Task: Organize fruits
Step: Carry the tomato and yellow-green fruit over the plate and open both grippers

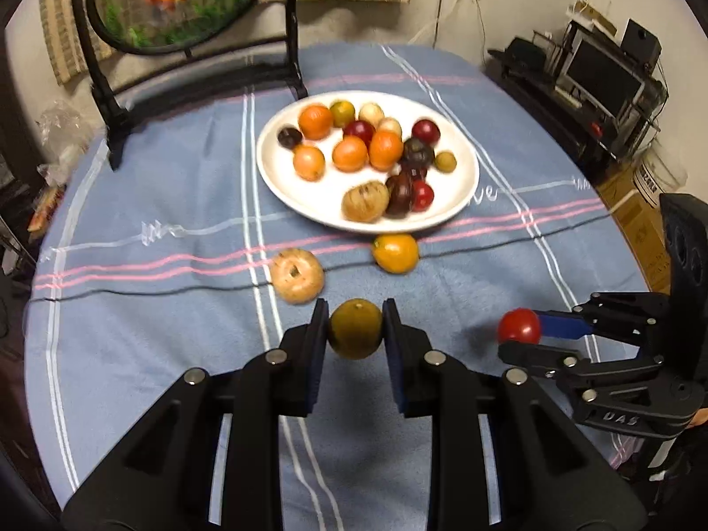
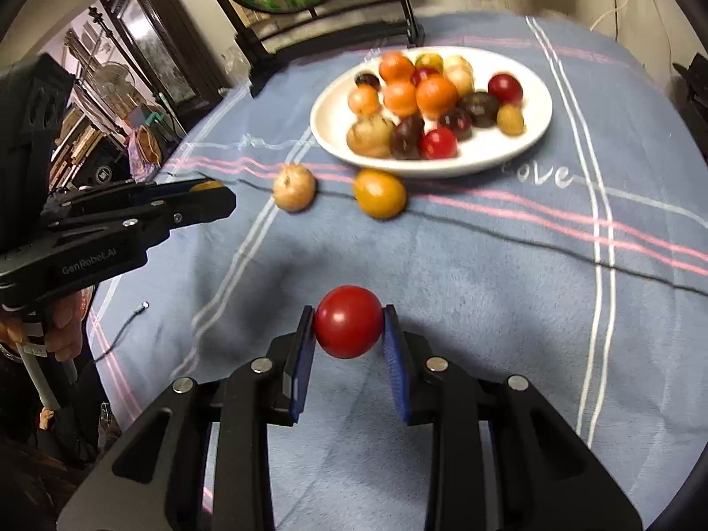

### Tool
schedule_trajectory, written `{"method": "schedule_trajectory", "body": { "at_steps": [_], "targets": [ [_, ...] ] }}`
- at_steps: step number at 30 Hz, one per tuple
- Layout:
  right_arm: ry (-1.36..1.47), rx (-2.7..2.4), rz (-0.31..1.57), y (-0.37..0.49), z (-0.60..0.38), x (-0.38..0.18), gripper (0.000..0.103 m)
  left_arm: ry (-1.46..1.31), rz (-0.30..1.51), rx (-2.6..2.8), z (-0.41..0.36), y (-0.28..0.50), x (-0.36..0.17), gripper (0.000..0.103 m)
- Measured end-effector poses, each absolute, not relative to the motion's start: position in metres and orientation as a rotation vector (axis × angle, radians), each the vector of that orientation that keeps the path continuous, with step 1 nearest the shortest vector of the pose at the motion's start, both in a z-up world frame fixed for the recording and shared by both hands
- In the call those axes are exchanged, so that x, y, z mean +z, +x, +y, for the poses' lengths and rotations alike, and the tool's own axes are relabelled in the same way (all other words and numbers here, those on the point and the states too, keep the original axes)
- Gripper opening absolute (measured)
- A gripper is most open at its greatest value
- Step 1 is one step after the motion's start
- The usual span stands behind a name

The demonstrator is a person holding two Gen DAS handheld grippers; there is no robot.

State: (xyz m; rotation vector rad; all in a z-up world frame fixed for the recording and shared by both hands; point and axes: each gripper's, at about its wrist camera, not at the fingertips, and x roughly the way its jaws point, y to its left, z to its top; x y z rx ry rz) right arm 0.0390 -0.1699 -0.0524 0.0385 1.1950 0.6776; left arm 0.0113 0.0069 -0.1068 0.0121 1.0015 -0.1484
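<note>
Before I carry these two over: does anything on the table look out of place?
Two fruits lie loose on the cloth just short of the plate: a pale tan one and a yellow-orange one. Everything else is on the plate, or gripped: a green fruit left, a red fruit right.

I see a white plate full of small round fruits: orange, dark red, purple and tan ones. A yellow fruit lies on the cloth, touching the plate's near rim. A tan fruit lies near it. My left gripper pinches an olive-green fruit. My right gripper pinches a shiny red fruit.
</note>
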Motion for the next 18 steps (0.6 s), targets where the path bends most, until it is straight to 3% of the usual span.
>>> {"method": "schedule_trajectory", "body": {
  "at_steps": [18],
  "targets": [
    [-0.003,0.689,0.874,0.112,-0.163,0.081,0.031,0.091,0.799,-0.068,-0.016,0.058,-0.008,0.025]
  ]
}}
